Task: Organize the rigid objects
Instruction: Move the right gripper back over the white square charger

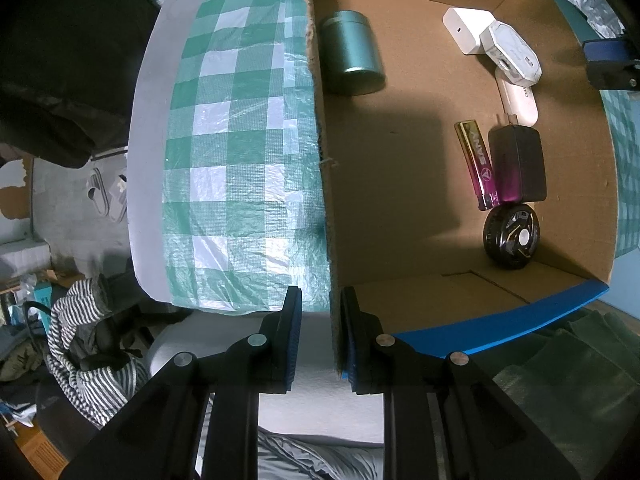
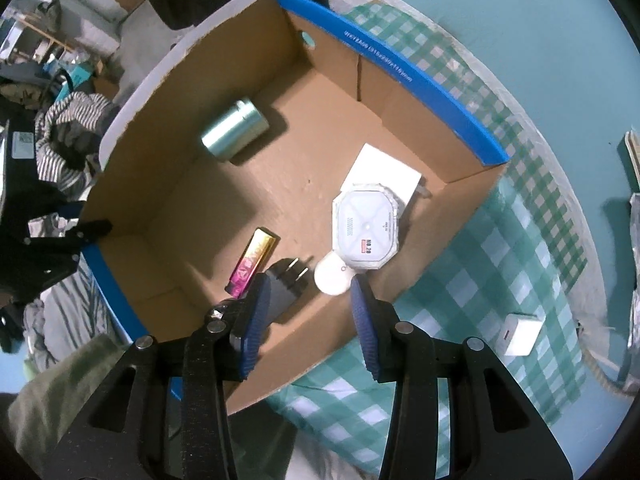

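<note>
An open cardboard box (image 1: pixel 400 184) with blue rims (image 2: pixel 420 92) stands on a checked cloth. In it lie a teal tin (image 1: pixel 352 54) on its side, a flat white box (image 1: pixel 468 28), a white octagonal box (image 2: pixel 366 230), a white oval case (image 1: pixel 520 104), a black plug charger (image 1: pixel 518 164), a gold-pink bar (image 1: pixel 478 164) and a black disc (image 1: pixel 512 238). My left gripper (image 1: pixel 321 292) is shut on the box's side wall near a corner. My right gripper (image 2: pixel 309 278) hangs open over the charger (image 2: pixel 286 284) and the oval case (image 2: pixel 332 278), nothing between its pads.
A white cube charger (image 2: pixel 520 334) sits on the green-white cloth (image 2: pixel 500 260) outside the box. A crinkled silver bag (image 2: pixel 636 260) lies at the far right. Beyond the table's edge are a striped garment (image 1: pixel 80 340), bedding and sandals (image 1: pixel 104 196) on the floor.
</note>
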The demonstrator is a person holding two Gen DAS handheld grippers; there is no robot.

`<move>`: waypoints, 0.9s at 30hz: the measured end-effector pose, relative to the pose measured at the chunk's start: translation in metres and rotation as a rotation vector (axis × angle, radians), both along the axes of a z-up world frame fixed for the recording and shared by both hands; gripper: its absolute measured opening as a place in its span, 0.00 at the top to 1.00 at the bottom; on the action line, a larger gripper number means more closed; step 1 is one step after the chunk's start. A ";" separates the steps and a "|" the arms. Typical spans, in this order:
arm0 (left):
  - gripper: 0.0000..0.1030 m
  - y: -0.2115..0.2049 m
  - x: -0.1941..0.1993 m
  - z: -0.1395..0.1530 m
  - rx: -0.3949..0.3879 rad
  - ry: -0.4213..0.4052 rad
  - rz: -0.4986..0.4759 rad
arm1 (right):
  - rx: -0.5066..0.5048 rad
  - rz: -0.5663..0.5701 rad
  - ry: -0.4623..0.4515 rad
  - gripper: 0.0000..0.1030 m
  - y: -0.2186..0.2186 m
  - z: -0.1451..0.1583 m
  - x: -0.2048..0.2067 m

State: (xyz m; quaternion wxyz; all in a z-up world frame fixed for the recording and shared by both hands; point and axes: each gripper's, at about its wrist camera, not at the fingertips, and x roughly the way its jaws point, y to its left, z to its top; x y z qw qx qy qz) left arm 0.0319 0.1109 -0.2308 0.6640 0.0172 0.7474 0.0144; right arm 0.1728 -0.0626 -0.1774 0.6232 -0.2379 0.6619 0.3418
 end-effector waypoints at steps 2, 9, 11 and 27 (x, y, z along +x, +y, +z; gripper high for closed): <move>0.81 0.000 0.001 0.001 0.001 0.001 0.001 | 0.002 -0.010 -0.006 0.53 -0.003 0.004 0.001; 0.81 -0.001 0.001 0.001 0.003 0.002 0.001 | 0.008 -0.050 -0.014 0.51 -0.021 0.014 0.005; 0.81 0.000 0.001 0.001 0.003 0.002 0.000 | 0.002 -0.066 -0.020 0.47 -0.028 0.016 0.008; 0.81 -0.001 0.003 0.005 -0.005 -0.006 -0.008 | -0.034 -0.270 -0.012 0.41 -0.110 0.018 0.031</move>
